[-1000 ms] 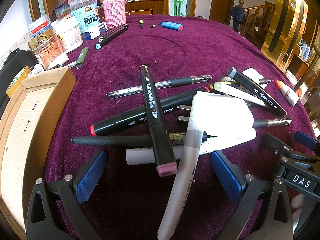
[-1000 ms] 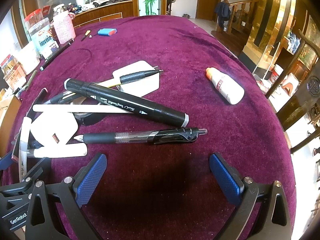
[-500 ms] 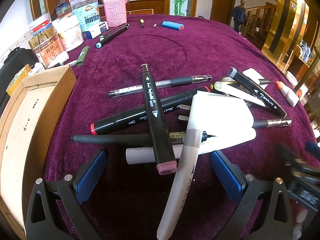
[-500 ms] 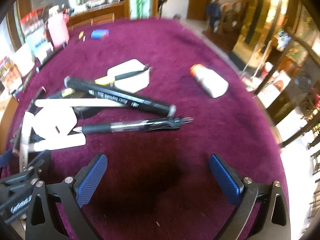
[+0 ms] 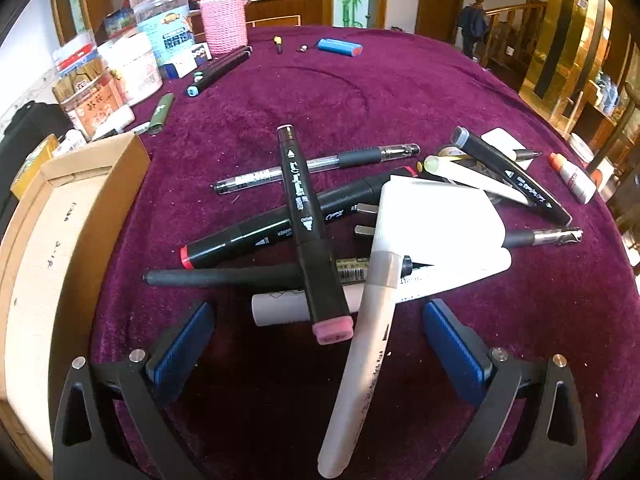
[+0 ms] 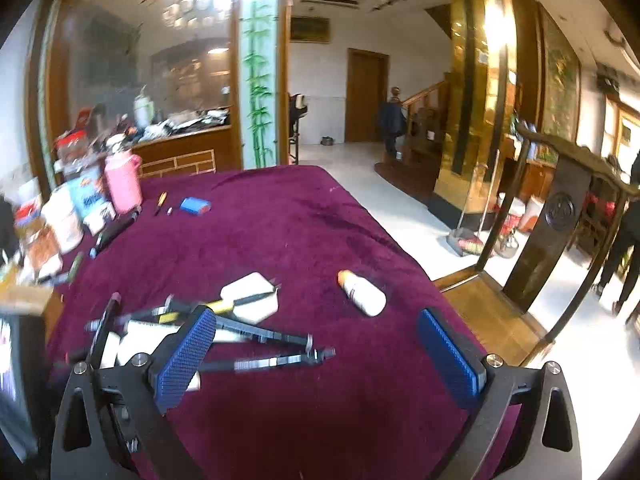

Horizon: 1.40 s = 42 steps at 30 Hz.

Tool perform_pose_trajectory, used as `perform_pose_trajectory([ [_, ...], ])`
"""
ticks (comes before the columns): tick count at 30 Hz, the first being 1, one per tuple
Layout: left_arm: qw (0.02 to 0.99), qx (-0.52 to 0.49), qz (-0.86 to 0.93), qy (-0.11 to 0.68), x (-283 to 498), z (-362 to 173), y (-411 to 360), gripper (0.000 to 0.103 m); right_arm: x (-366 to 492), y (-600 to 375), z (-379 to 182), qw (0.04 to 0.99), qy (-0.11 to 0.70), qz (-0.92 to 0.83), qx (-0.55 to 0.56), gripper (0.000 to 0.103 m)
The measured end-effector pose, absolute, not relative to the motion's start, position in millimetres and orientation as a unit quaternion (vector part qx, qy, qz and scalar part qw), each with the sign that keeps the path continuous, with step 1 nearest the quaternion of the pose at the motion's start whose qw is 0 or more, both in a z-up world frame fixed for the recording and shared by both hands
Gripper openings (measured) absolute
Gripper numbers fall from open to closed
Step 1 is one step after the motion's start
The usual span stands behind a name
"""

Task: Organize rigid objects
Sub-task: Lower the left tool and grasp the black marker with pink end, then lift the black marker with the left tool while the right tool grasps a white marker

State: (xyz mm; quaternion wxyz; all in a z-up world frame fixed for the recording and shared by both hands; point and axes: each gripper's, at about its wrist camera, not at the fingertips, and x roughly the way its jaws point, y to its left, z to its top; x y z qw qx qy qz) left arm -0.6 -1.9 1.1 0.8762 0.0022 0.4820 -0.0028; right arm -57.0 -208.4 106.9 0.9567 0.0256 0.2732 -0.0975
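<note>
A heap of pens and markers lies on the purple tablecloth (image 5: 400, 92). A black marker with a pink end (image 5: 310, 236) crosses a black marker with a red end (image 5: 280, 228). A long white marker (image 5: 362, 364) and a white charger plug (image 5: 438, 220) lie beside them. My left gripper (image 5: 318, 344) is open, low over the near end of the heap, holding nothing. My right gripper (image 6: 318, 354) is open and empty, raised and tilted up above the table. Below it lie a black pen (image 6: 276, 360), a black marker (image 6: 256, 330) and a small white bottle (image 6: 366, 294).
An open cardboard box (image 5: 48, 248) stands at the left edge. Jars, tins and a pink knitted holder (image 5: 222, 20) crowd the far left. A blue case (image 5: 340, 47) lies at the back. The table's right edge drops to the floor near a dark chair (image 6: 560, 216).
My right gripper has lifted and tilted upward, so its view now takes in the room, and it has left the left wrist view. The left gripper has stayed still.
</note>
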Motion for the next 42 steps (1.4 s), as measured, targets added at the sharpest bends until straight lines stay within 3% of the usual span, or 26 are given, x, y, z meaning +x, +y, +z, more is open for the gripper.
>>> perform_pose_trajectory([
  [4,0.882,-0.032,-0.029,0.47,-16,12,12,0.099,-31,-223,102,0.955,0.273,-0.101,0.064,0.102],
  [10,0.924,-0.023,-0.057,0.378,-58,56,45,0.1,-23,-233,74,0.956,0.258,-0.118,0.073,0.102],
  [16,0.887,-0.071,-0.054,0.452,-43,39,65,0.099,-25,-239,80,0.959,0.247,-0.117,0.077,0.102],
  [18,0.887,-0.066,-0.055,0.453,-47,35,57,0.084,-21,-236,76,0.957,0.259,-0.109,0.072,0.102],
  [20,0.886,-0.063,-0.065,0.454,-49,35,49,0.078,-18,-235,73,0.955,0.27,-0.106,0.065,0.102],
  [27,0.88,-0.105,-0.086,0.455,-11,52,54,0.073,-14,-238,67,0.95,0.29,-0.096,0.071,0.102],
  [28,0.878,-0.111,-0.085,0.458,-3,53,55,0.067,-14,-238,67,0.949,0.291,-0.096,0.071,0.102],
  [30,0.868,-0.118,-0.089,0.474,18,51,55,0.038,-12,-238,66,0.948,0.295,-0.094,0.07,0.102],
  [32,0.851,-0.131,-0.09,0.501,39,41,55,0.022,-10,-237,65,0.947,0.299,-0.093,0.067,0.102],
  [42,0.825,-0.169,-0.082,0.533,83,20,55,0.023,-6,-234,61,0.944,0.312,-0.086,0.062,0.102],
])
